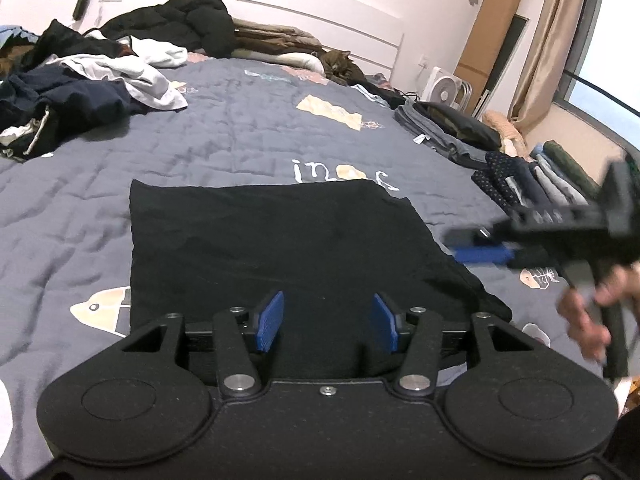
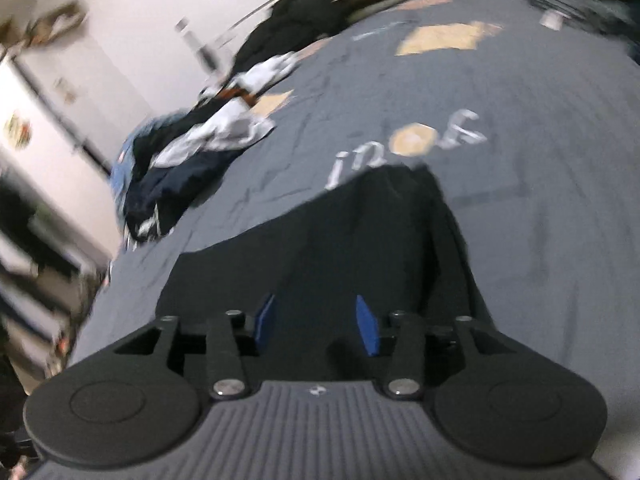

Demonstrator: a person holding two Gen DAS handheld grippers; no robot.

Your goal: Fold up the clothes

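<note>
A black garment (image 1: pixel 280 248) lies folded flat in a rough rectangle on the grey-blue quilt (image 1: pixel 224 128). My left gripper (image 1: pixel 326 322) is open and empty, low over the garment's near edge. My right gripper (image 1: pixel 476 246) shows blurred in the left wrist view at the garment's right edge, held by a hand. In the right wrist view my right gripper (image 2: pixel 316 326) is open and empty above the same black garment (image 2: pixel 360 248). That view is tilted and blurred.
A heap of unfolded dark and white clothes (image 1: pixel 80 84) lies at the far left of the bed. Stacks of folded clothes (image 1: pixel 532 180) sit along the right edge. A cat (image 1: pixel 340 64) rests by the headboard. A fan (image 1: pixel 444 90) stands past the bed.
</note>
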